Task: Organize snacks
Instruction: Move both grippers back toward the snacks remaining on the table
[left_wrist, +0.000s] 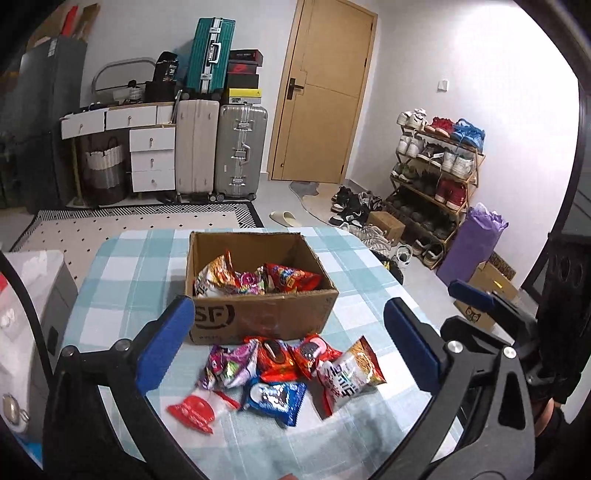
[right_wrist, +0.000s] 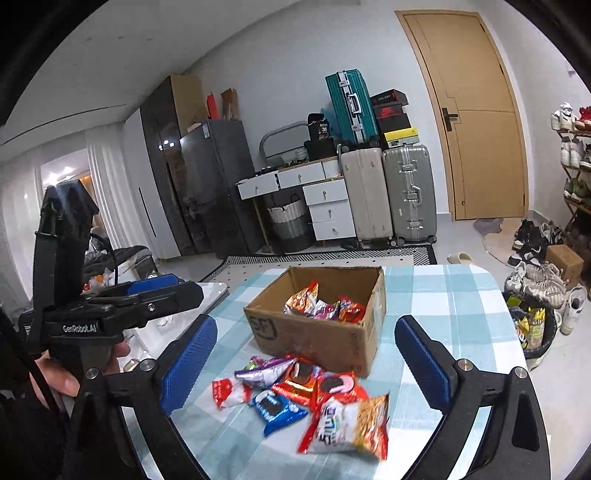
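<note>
Left gripper (left_wrist: 288, 347) and right gripper (right_wrist: 304, 362), both released and empty, hover above loose snack packets (left_wrist: 280, 373) lying on the checked tabletop (left_wrist: 122, 280), just in front of an open cardboard box (left_wrist: 258, 317) holding more snack packets.

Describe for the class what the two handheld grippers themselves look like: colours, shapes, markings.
The left gripper and the right gripper each have black angular arms with silver bolts and two blue ribbed finger pads. Seen from the right wrist view, the left unit's black body carries white "GenRobot.AI" lettering, and a bare hand grips its handle. No sleeves are clear.
</note>
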